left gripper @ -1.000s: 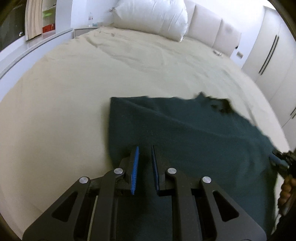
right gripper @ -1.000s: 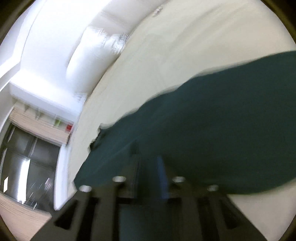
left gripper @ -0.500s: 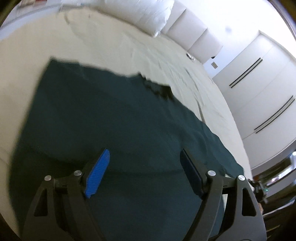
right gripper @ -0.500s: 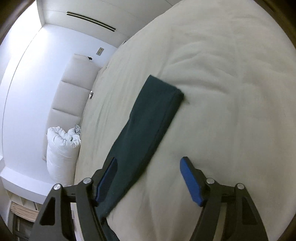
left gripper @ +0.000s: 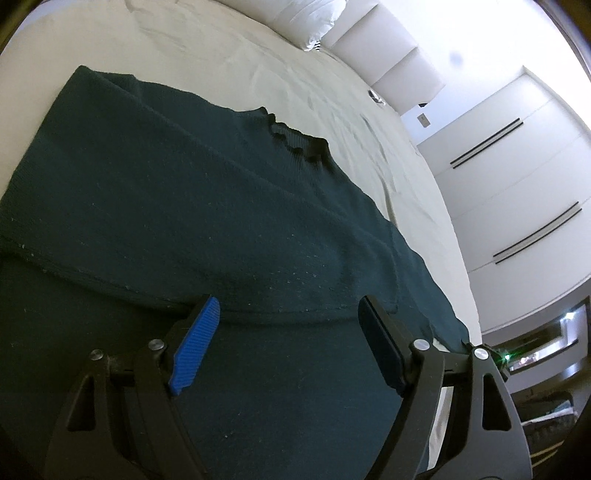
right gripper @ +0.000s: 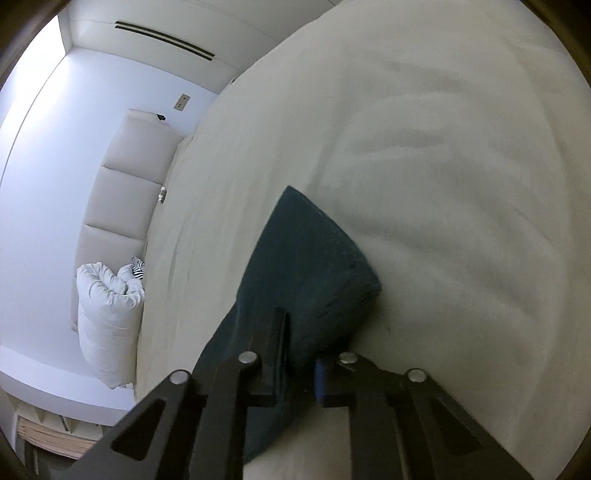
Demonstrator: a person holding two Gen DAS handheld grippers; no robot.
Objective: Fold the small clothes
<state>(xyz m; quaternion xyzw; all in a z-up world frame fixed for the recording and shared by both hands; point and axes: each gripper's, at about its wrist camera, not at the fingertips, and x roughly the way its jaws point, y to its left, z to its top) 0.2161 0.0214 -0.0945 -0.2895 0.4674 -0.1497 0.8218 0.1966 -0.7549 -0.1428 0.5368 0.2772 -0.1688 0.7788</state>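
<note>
Dark green sweater [left gripper: 192,206]: spread flat on the cream bed [left gripper: 258,74], its frilled collar [left gripper: 295,142] toward the far pillow [left gripper: 314,18]; the near hem is cut off by the frame. Left gripper [left gripper: 288,332]: jaws spread, having just eased slightly inward, poised over a fold with nothing pinched. Right gripper [right gripper: 299,354]: jaws just closed, pinching the sweater's sleeve [right gripper: 310,266]; the pad contact is mostly hidden by cloth.

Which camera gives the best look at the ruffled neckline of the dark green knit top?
The left wrist view: the ruffled neckline shows at the far edge of the dark green knit top spread on the cream bedsheet. The right wrist view shows only a sleeve end, no neckline.
</note>
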